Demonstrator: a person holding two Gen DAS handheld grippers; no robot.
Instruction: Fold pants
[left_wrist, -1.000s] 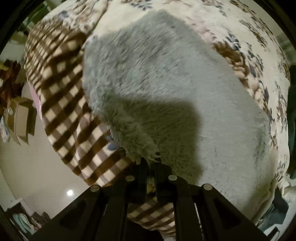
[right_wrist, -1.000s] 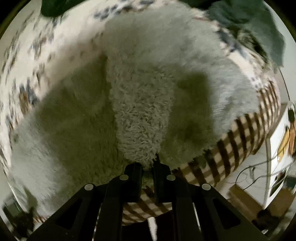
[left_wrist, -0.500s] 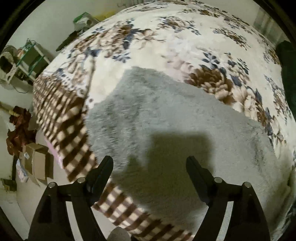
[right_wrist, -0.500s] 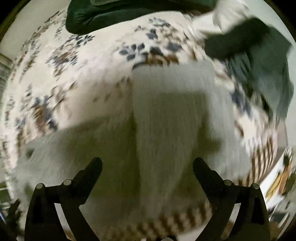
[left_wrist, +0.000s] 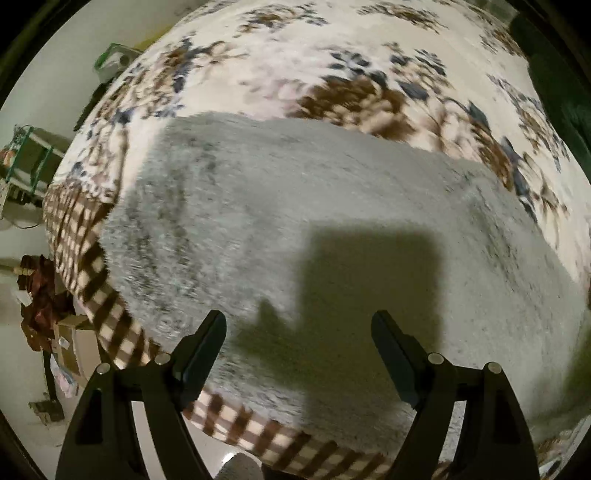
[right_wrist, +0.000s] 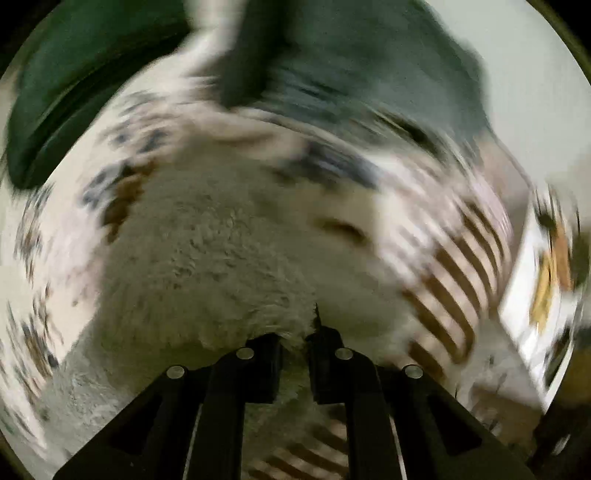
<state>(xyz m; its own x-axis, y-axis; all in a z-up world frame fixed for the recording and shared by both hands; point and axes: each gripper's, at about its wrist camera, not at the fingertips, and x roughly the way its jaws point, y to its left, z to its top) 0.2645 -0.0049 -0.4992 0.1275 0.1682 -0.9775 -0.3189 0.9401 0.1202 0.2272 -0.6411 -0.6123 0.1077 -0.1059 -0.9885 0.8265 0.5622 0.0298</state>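
The grey fleece pants (left_wrist: 280, 229) lie spread on a bed covered with a floral blanket (left_wrist: 332, 55), reaching close to the bed's near edge where a brown-and-cream checked blanket (left_wrist: 74, 236) hangs over the side. In the left wrist view the left hand-held gripper (left_wrist: 298, 341) hovers over the fleece with its fingers (left_wrist: 201, 349) spread wide and nothing between them; its square shadow falls on the fabric just ahead. The far right end of the pants runs out of the fisheye frame, so their full outline is cut off.

The right wrist view is heavily smeared by motion. The right hand-held gripper (right_wrist: 295, 345) has its fingers drawn nearly together, pinching a fold of the pants (right_wrist: 229, 258) whose curly pile bulges above the tips. How much fabric sits between the fingers is hidden by the fleece itself. Beyond it, a dark grey-green garment (right_wrist: 351, 66) and a dark green shape (right_wrist: 66, 103) lie on the bed, both too blurred to identify. At the right edge, the checked blanket and a white object with yellow marks (right_wrist: 543, 266) are only streaks.
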